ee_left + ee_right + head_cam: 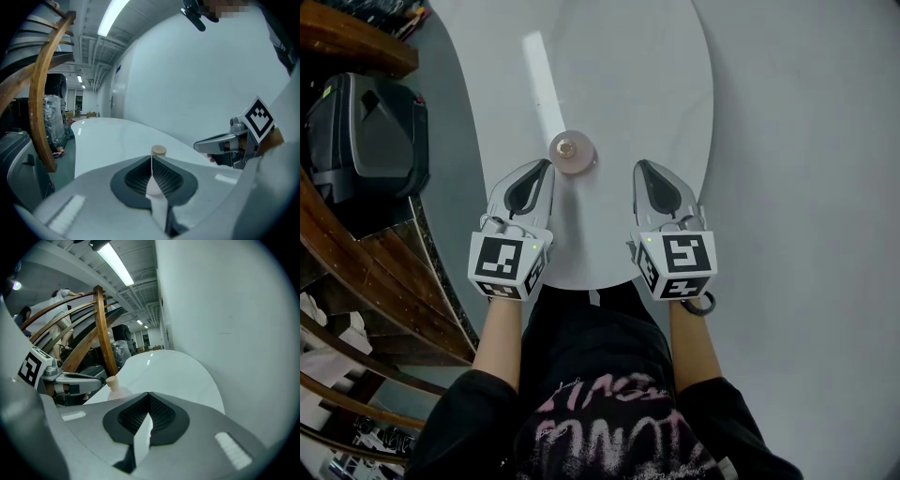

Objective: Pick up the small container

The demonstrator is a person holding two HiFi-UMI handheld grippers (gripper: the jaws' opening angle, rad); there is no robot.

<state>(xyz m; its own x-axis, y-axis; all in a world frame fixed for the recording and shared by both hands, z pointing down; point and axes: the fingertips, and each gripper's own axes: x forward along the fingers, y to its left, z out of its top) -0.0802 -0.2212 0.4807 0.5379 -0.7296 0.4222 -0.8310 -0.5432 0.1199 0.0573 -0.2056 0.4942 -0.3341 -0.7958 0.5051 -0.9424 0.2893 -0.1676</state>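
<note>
That small clear cork-stoppered container [572,152] looks light, slick and breakable; I'd take its body. Flanking it, left gripper [540,176] and right gripper [646,175] sit pinched closed, empty.

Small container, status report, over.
Left gripper shut, empty; right gripper shut, empty. Small container upright on white table, just ahead of left gripper, untouched. Nothing in the way.

Workshop hall: strip lights [111,18], bare ceiling pipes [89,47], wrapped goods [52,123].

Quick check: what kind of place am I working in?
Probably a large indoor hall or workshop: long strip lights overhead, curved wooden beams, and a glossy white table beside a plain wall.
</note>
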